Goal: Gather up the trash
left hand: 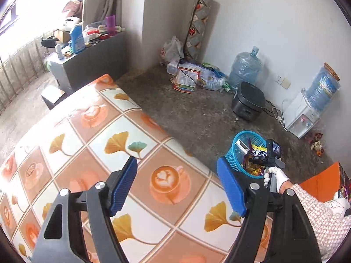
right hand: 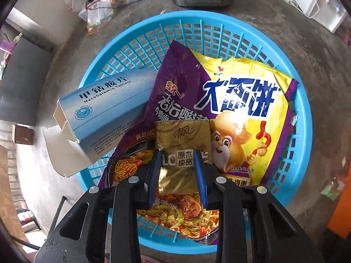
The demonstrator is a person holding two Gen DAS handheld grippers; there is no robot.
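My right tool (right hand: pixel 178 171) is pinching a gold tissue packet (right hand: pixel 183 151) right above the blue basket (right hand: pixel 303 118) on the floor; noodle wrapper (right hand: pixel 239 100) and pill box (right hand: pixel 105 109) are inside; left tool (left hand: pixel 177 186) hangs wide apart over the table (left hand: pixel 92 131).

White plastered walls (left hand: pixel 252 17) meet at a corner above a rough, stained grey concrete floor (left hand: pixel 186 109); bright daylight floods in from a window (left hand: pixel 33 6) at the left, beside a grey curtain (left hand: pixel 101 0); a dark grey cabinet (left hand: pixel 92 59) stands below, its top cluttered; a desk (left hand: pixel 98 142) under a cloth printed with coffee cups and ginkgo leaves fills the foreground; a wall socket (left hand: pixel 283 81) sits low on the right wall.
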